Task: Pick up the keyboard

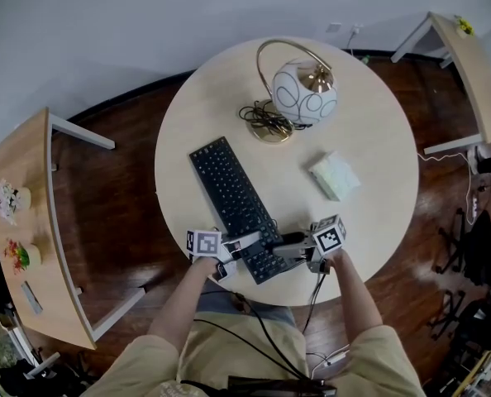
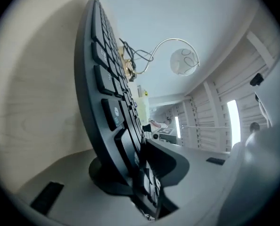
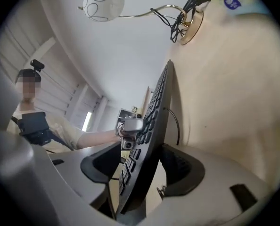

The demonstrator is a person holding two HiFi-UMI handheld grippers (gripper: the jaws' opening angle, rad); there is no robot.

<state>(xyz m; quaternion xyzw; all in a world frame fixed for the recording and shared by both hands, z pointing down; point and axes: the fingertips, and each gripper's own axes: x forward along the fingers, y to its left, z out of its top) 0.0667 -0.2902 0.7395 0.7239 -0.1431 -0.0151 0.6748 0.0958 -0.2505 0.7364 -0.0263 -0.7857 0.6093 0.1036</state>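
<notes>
A black keyboard (image 1: 229, 193) lies diagonally on the round pale table (image 1: 378, 139), its near end at the front edge. My left gripper (image 1: 252, 242) comes in from the left and is shut on that near end; in the left gripper view the keyboard (image 2: 102, 79) is clamped edge-on at the left gripper (image 2: 135, 164). My right gripper (image 1: 285, 245) reaches in from the right. Its view has the keyboard (image 3: 154, 117) between the jaws of the right gripper (image 3: 144, 166). One pad lies against the underside. A gap shows between the other pad and the keys.
A white globe lamp (image 1: 303, 89) with a brass arc and coiled cord stands at the back of the table. A pale tissue pack (image 1: 335, 174) lies right of the keyboard. Wooden side tables stand at the left (image 1: 30, 222) and the far right (image 1: 477, 64).
</notes>
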